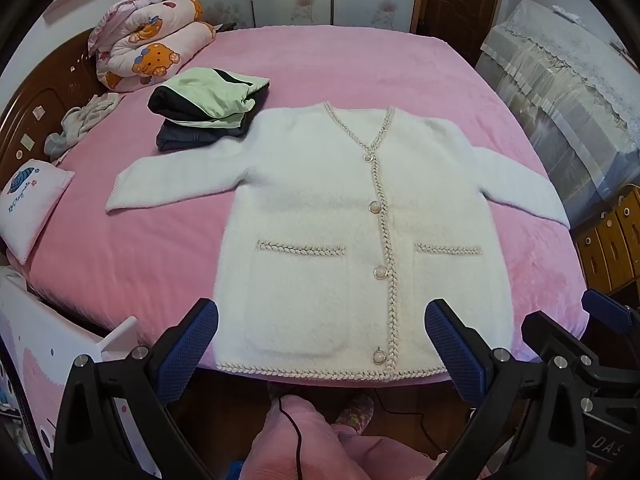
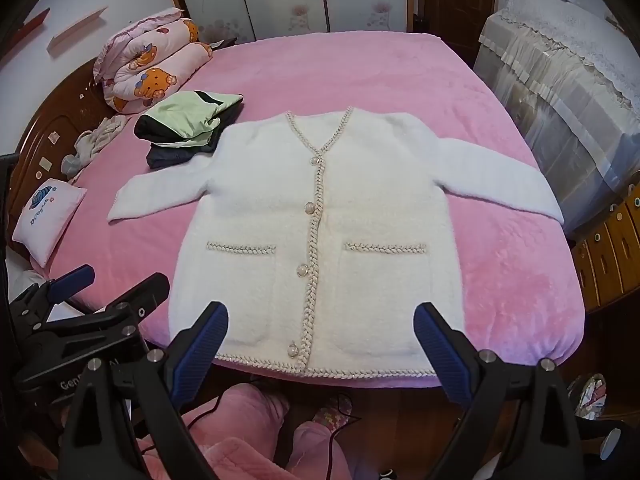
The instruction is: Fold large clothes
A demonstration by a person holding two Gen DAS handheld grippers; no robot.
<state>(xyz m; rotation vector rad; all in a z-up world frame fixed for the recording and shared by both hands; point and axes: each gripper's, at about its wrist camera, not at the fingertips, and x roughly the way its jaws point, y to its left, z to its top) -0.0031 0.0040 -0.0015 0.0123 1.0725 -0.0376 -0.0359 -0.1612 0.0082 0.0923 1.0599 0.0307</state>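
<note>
A white fluffy cardigan (image 1: pixel 320 216) with braided trim, pearl buttons and two front pockets lies flat and buttoned on the pink bed (image 1: pixel 320 68), sleeves spread to both sides, hem at the near edge. It also shows in the right wrist view (image 2: pixel 320 208). My left gripper (image 1: pixel 320 344) is open and empty, held above the hem. My right gripper (image 2: pixel 320 344) is open and empty, also above the hem. The right gripper shows at the right edge of the left wrist view (image 1: pixel 576 328); the left gripper shows at the left of the right wrist view (image 2: pixel 108 284).
A stack of folded clothes (image 1: pixel 208 108), green and dark, lies by the cardigan's left shoulder. A rolled cartoon quilt (image 1: pixel 152 40) and a small pillow (image 1: pixel 32 200) are at the left by the wooden headboard. A lace-covered cabinet (image 1: pixel 560 92) stands right. The person's pink-clad legs (image 1: pixel 312 432) are below.
</note>
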